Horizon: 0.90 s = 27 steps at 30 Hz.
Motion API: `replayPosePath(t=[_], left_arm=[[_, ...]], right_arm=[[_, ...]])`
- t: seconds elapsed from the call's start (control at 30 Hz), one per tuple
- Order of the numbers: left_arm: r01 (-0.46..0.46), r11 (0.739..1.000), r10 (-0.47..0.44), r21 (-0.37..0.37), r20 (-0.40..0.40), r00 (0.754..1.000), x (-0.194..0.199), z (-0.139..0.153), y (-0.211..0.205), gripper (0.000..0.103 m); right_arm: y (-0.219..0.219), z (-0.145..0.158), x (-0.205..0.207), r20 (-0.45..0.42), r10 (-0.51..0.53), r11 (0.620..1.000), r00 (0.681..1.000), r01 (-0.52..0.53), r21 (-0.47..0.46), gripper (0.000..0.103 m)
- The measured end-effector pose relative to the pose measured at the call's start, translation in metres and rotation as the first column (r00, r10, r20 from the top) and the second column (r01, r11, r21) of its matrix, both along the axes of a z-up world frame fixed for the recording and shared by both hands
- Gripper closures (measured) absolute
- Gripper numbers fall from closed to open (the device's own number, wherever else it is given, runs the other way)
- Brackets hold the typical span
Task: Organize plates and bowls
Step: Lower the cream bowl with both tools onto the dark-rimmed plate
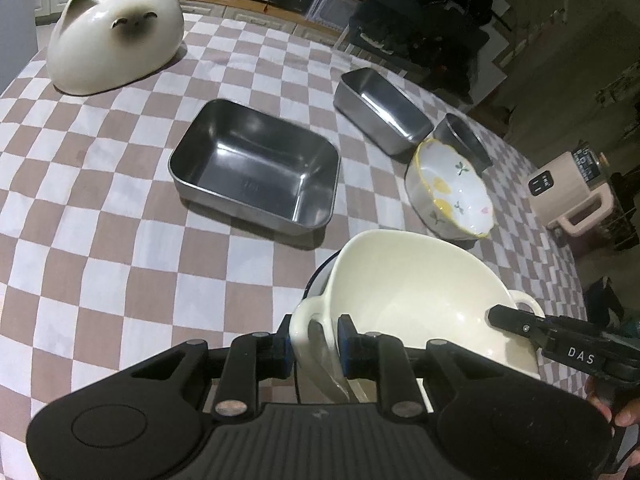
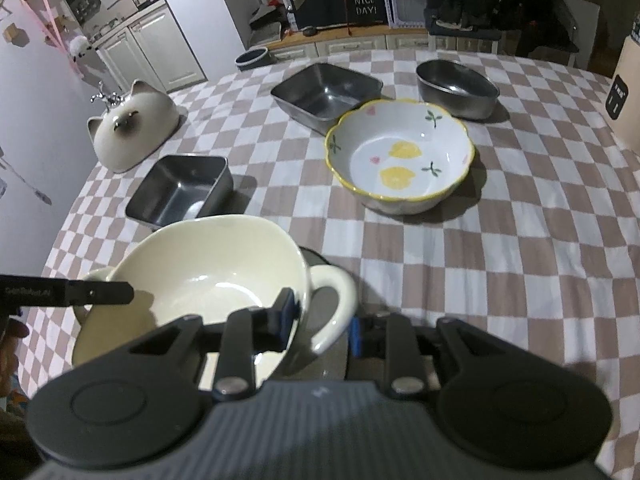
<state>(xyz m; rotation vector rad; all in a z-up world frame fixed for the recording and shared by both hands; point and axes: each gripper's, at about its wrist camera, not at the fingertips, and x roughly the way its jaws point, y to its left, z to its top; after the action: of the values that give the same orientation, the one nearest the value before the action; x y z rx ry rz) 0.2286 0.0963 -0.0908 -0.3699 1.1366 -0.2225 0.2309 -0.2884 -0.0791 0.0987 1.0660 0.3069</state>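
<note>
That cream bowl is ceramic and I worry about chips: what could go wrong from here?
1. The cream bowl hangs tilted from its two side handles; if the left gripper or right gripper slips, it drops.
2. Set down unevenly, it could knock the dark-rimmed dish underneath.

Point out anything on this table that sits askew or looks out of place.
The cream two-handled bowl sits tilted, one side raised, a claw on each handle. The cat-faced ceramic dish lies upside down on the checkered cloth. The steel trays and the lemon-print bowl stand upright and empty.
</note>
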Motion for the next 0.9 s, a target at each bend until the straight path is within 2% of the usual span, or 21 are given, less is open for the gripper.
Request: replayPosePath(t=[0.67,0.9], left_arm=[[0.021,0.996,-0.016,0.088,-0.059,0.998,0.012,-0.017,-0.013,0.076],[0.036,0.995,-0.029,0.096,-0.079,0.996,0.013,-0.021,-0.016,0.075]], right_arm=[[0.010,-0.016,0.010,-0.060,0.002,0.998,0.998,-0.006,-0.066,0.068],[0.012,-0.018,0.011,-0.068,0.000,0.996,0.998,-0.006,-0.089,0.067]])
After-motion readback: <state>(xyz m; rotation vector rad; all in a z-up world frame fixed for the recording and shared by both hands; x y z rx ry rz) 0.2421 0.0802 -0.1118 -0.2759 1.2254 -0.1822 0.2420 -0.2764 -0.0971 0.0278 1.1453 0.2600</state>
